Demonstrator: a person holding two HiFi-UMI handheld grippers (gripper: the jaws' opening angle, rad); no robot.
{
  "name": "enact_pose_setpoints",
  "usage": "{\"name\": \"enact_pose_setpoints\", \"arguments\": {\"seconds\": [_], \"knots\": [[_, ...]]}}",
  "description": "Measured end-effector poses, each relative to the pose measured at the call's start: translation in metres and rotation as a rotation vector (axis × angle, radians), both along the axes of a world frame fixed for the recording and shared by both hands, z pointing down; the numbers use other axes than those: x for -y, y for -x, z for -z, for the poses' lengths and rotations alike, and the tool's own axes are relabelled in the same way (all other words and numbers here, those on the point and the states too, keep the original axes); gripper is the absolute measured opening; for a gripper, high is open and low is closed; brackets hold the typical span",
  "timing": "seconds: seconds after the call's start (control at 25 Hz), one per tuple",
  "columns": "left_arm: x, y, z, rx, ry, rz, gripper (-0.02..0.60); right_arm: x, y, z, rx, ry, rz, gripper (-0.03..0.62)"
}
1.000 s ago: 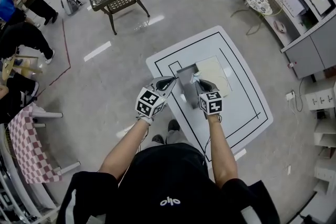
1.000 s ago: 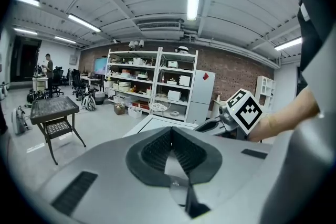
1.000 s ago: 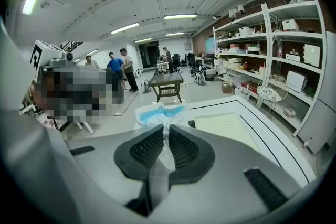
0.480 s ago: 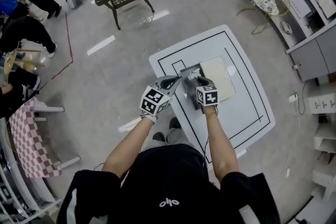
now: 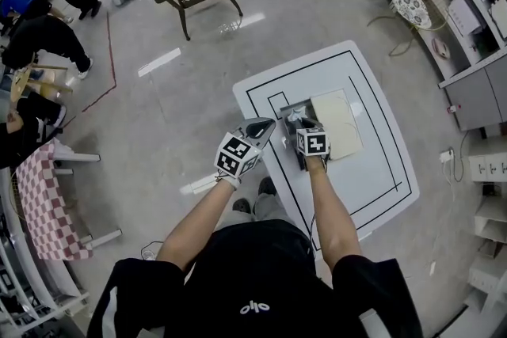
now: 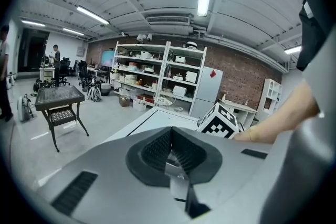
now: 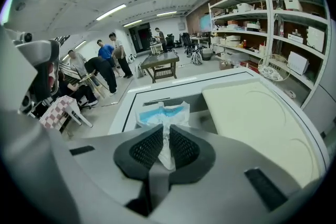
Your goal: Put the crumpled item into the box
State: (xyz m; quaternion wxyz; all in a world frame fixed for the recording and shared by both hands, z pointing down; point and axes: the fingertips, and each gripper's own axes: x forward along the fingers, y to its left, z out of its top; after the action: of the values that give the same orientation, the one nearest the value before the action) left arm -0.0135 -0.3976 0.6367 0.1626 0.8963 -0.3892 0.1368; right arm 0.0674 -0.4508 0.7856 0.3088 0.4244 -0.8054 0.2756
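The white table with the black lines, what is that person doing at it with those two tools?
A person stands over the white table with black lines, one hand-held gripper in each hand. The right hand-held gripper pinches a crumpled white and blue paper-like item and holds it at the open grey box on the table; the item is not in the box yet. The left hand-held gripper is closed with nothing in it, beside the box.

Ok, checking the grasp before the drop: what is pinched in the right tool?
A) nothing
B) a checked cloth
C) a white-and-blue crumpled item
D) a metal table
C: the right tool is closed on the white-and-blue crumpled item, which fans out beyond its tips.
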Motion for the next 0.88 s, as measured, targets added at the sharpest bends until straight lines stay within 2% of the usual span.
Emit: {"name": "enact_pose_setpoints", "arguments": {"seconds": [0.4, 0.64, 0.88], "knots": [[0.001, 0.012, -0.001, -0.005, 0.007, 0.016, 0.008, 0.005, 0.008, -0.009, -0.004, 0.029, 0.009, 0.042], [0.002, 0.014, 0.000, -0.011, 0.000, 0.016, 0.008, 0.005, 0.006, -0.005, 0.004, 0.028, 0.000, 0.104], [0.000, 0.019, 0.009, -0.023, -0.018, 0.023, 0.007, -0.002, 0.003, 0.020, 0.023, -0.019, -0.015, 0.107]]}}
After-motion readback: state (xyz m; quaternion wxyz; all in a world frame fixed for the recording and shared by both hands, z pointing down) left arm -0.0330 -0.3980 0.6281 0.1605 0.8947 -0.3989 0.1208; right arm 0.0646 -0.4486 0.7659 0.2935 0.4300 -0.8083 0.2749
